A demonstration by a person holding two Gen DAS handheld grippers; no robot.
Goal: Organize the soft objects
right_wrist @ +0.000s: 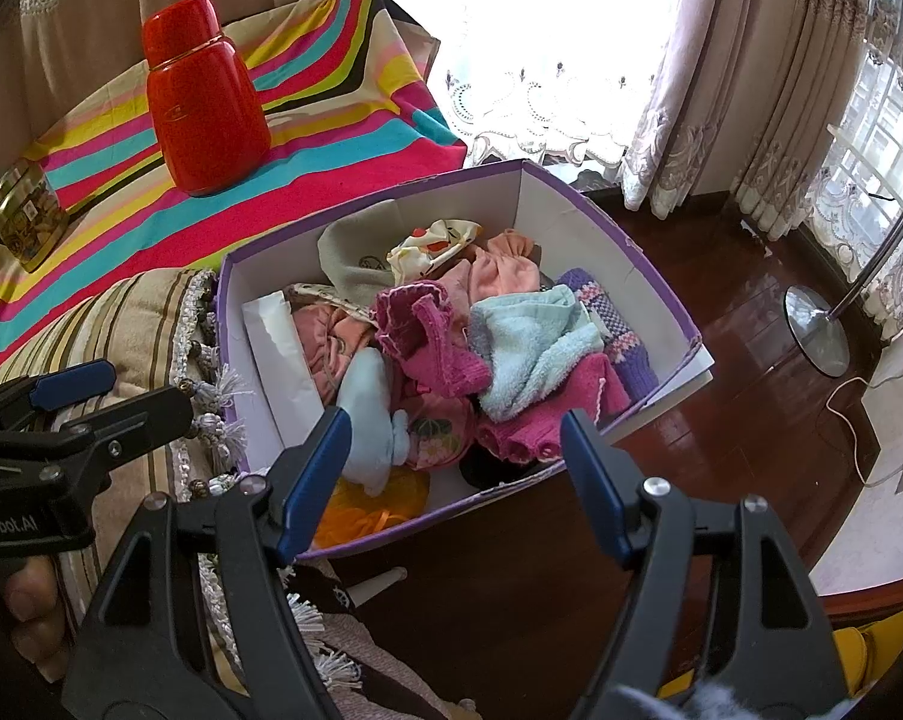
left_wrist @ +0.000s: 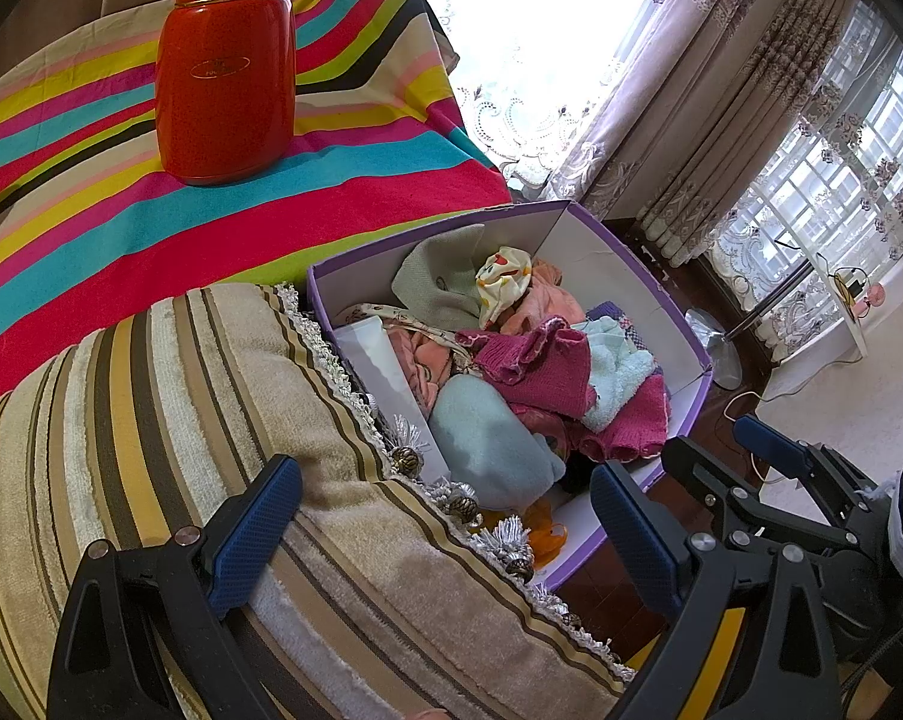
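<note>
Box of clothes lies straight ahead of right tongs, nearer than left tongs; both wide, empty.

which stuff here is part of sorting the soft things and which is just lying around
Job: purple box, magenta knit, light blue towel, pink garment.
Lying about: red flask, tin, striped cloth, lamp base.

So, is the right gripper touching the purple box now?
Apart. In the right wrist view the right gripper is open and empty, hanging above the near end of the purple box; neither finger rests on anything.
</note>
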